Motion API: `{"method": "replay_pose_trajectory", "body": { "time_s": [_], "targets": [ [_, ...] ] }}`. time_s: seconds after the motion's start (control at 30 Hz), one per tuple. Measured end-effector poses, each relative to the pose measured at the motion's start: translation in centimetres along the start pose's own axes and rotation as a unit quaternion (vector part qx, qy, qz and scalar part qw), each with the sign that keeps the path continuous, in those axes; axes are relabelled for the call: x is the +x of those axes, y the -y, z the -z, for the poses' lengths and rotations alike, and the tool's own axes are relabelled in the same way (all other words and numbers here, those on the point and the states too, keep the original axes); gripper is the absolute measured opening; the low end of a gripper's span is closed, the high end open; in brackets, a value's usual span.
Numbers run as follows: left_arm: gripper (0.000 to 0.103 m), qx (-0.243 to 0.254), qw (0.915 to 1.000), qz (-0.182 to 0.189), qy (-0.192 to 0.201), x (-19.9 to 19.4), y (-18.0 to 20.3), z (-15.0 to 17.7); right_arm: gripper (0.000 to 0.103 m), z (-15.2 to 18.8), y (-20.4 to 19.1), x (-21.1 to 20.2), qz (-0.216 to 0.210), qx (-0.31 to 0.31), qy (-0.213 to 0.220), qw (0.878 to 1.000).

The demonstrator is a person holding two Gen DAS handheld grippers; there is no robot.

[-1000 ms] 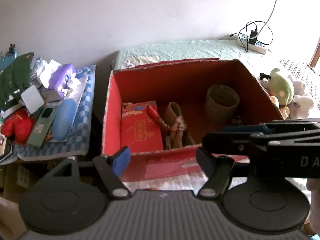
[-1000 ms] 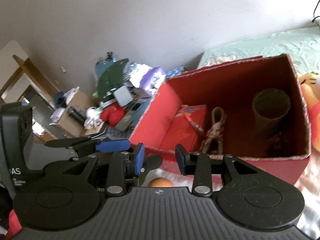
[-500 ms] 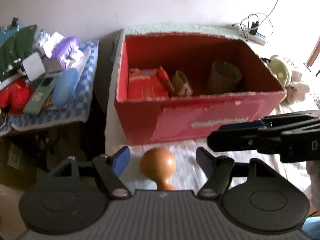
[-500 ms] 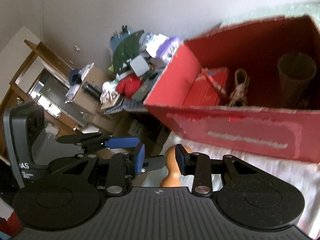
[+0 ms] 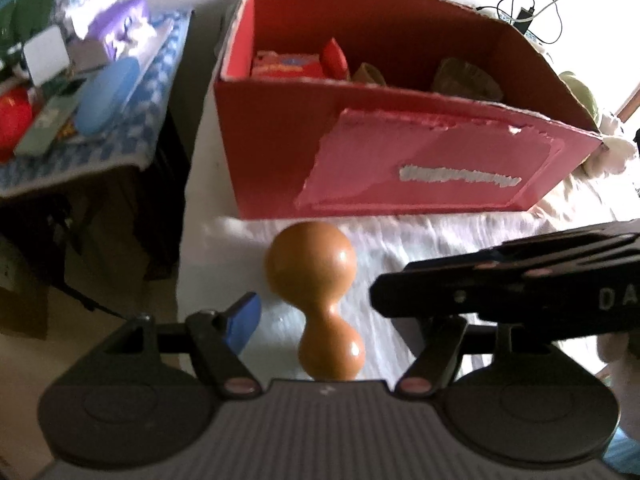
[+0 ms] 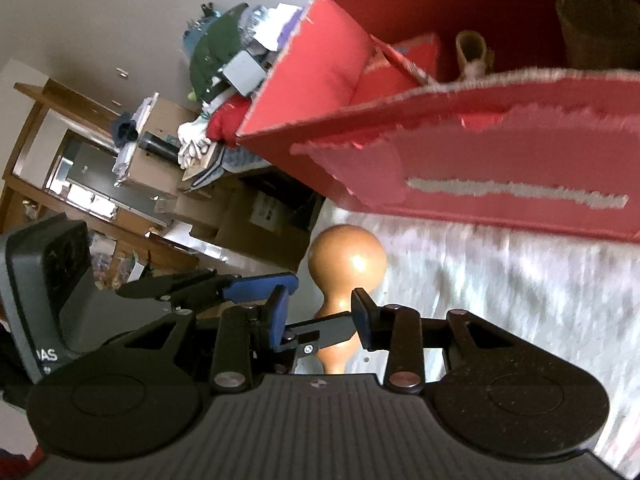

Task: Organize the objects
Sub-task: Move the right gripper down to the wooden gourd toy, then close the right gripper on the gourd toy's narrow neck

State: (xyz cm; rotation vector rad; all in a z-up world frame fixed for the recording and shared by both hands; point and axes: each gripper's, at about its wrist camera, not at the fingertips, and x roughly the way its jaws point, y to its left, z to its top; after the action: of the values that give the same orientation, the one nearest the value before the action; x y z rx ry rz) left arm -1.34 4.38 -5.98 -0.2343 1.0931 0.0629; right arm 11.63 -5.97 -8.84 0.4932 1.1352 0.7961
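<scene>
While wooden gourd-shaped piece (image 5: 316,304) lies on white bedcover (image 5: 440,240) near red box (image 5: 400,152), left gripper (image 5: 332,320) straddles it, fingers spread wide, no contact. Right gripper (image 6: 320,316) just beside, fingers parted, not touching piece's narrow waist. Inside box: red packet (image 5: 286,65), woven cup (image 6: 596,28). Cluttered side surface (image 5: 132,136) at left.

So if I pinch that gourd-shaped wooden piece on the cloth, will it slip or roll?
The wooden piece looks glossy and rounded, so flat pads may slide off its bulbs; the narrow waist seems the safer grip. It appears rigid. If nudged, it would probably roll on the white cloth.
</scene>
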Motion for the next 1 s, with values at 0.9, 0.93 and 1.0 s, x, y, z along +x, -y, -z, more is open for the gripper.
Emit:
{"method": "replay_pose_trajectory", "body": {
  "time_s": [0.9, 0.93, 1.0],
  "targets": [
    [0.038, -0.027, 0.9988, 0.021, -0.034, 2.4, -0.7, 1.2, 0.046, -1.1, 1.9, 4.8, 0.003, 0.051, -0.074, 0.996],
    [0.038, -0.024, 0.9989, 0.021, -0.033, 2.5, -0.6, 1.2, 0.045, -1.1, 2.1, 4.8, 0.001, 0.056, -0.075, 0.996],
    [0.038, -0.019, 0.9991, 0.017, -0.034, 2.6, -0.3, 1.2, 0.040, -1.1, 2.4, 4.7, 0.001, 0.063, -0.077, 0.995]
  ]
}}
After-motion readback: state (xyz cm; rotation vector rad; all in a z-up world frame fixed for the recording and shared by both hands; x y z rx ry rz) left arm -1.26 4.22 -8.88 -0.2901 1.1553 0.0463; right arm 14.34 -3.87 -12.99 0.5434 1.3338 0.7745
